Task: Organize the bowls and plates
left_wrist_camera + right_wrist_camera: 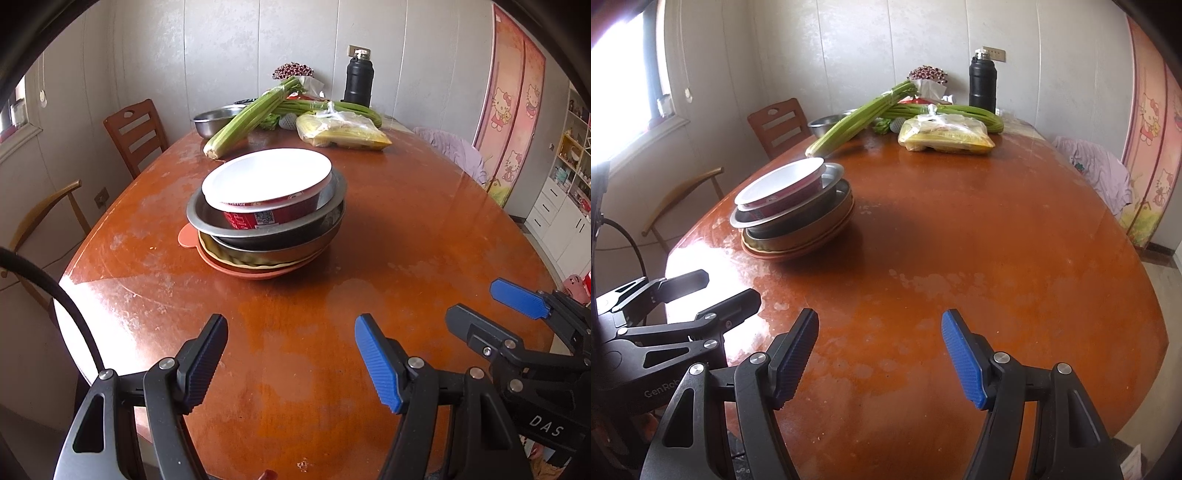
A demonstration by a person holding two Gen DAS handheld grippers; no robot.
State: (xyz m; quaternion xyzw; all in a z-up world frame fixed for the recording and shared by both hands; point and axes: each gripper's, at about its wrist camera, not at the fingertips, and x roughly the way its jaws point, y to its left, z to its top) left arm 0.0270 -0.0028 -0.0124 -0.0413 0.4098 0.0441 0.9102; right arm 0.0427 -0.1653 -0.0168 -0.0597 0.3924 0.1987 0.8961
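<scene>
Two grippers hang side by side over a brown table (406, 229), each with jaws wide apart and holding nothing. A stack (267, 218) of bowls and plates sits well beyond the left gripper (291, 354), straight ahead of its jaws, and ahead-left of the right gripper (880, 350).

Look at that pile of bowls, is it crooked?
Yes. The stack on the wooden table leans: the red-sided bowl with a white inside sits tilted in a metal dish, and the layers below are off-centre rather than nested evenly.
</scene>
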